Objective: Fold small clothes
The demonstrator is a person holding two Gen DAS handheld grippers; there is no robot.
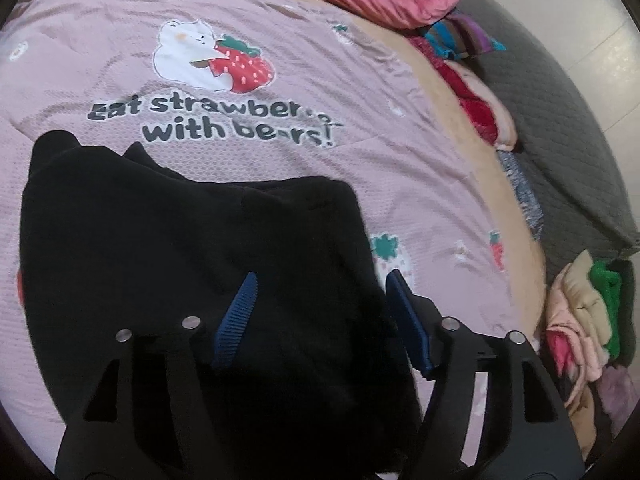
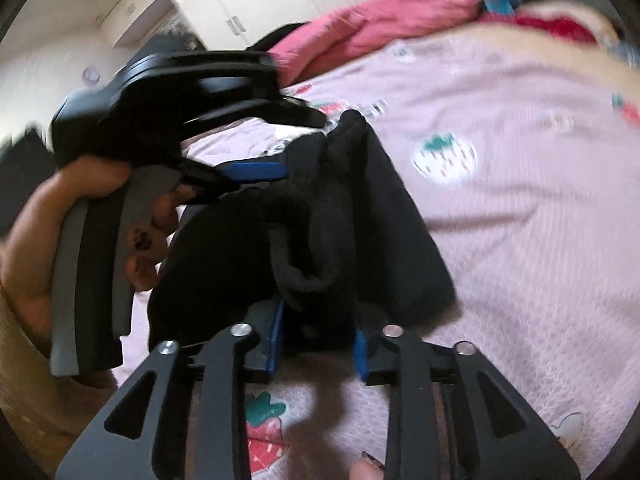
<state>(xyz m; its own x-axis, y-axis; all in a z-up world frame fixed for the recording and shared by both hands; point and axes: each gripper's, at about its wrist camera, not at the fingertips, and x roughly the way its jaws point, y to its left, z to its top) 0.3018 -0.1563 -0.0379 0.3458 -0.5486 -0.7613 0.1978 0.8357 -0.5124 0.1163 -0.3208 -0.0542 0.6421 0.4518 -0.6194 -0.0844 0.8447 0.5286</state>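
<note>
Black garment point(image 1: 192, 248): small, soft, plain dark knit, lying partly folded in rumpled layers on the pink strawberry-print bedspread point(image 1: 280, 152), one thick rolled edge bunched and raised toward the right wrist camera.

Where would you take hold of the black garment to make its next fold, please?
On the black garment, I would probably grip the near right edge, by the left tongs, coming in low from the right over the pink bedspread. That edge lies flat and exposed, whereas the end at the right tongs is bunched into a thick roll.
</note>
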